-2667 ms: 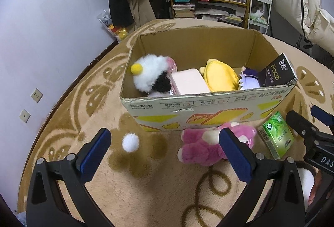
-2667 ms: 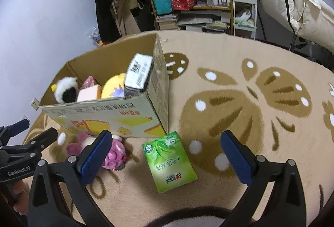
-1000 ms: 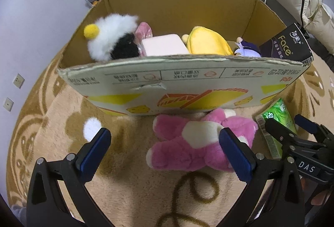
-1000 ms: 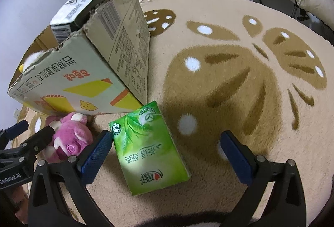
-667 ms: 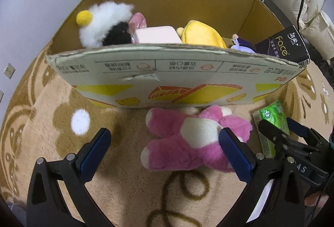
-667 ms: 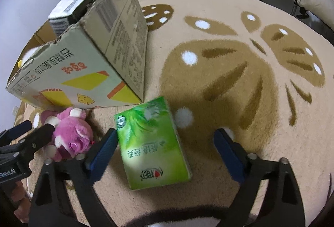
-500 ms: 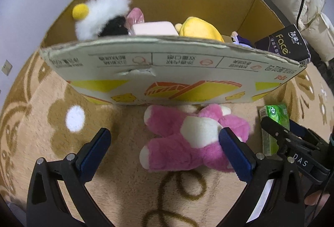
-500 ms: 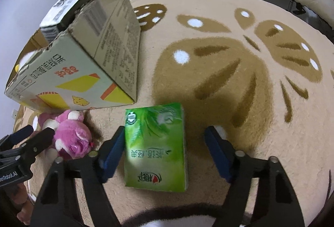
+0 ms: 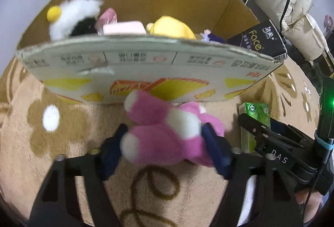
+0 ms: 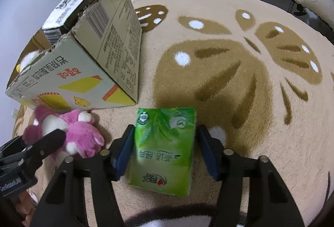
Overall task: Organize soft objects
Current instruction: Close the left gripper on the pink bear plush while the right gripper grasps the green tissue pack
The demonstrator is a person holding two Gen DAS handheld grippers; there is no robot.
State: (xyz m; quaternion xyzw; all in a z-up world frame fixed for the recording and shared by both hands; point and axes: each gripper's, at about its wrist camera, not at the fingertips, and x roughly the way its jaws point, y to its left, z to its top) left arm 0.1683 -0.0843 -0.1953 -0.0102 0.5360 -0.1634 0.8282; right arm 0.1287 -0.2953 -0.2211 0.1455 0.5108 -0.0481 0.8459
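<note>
Both claws, angled downward, have just closed: left claw (image 9: pixel 167 148) clamps pink plush (image 9: pixel 165 133), right claw (image 10: pixel 163 150) green pack (image 10: pixel 163 149).

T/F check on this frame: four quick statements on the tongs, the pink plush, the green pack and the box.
1. The left tongs hold the pink plush toy. True.
2. The green tissue pack is inside the cardboard box. False: it lies on the rug between the right tongs.
3. The box is empty. False: a yellow plush and other things sit in it.
4. The plush is outside the box. True.
</note>
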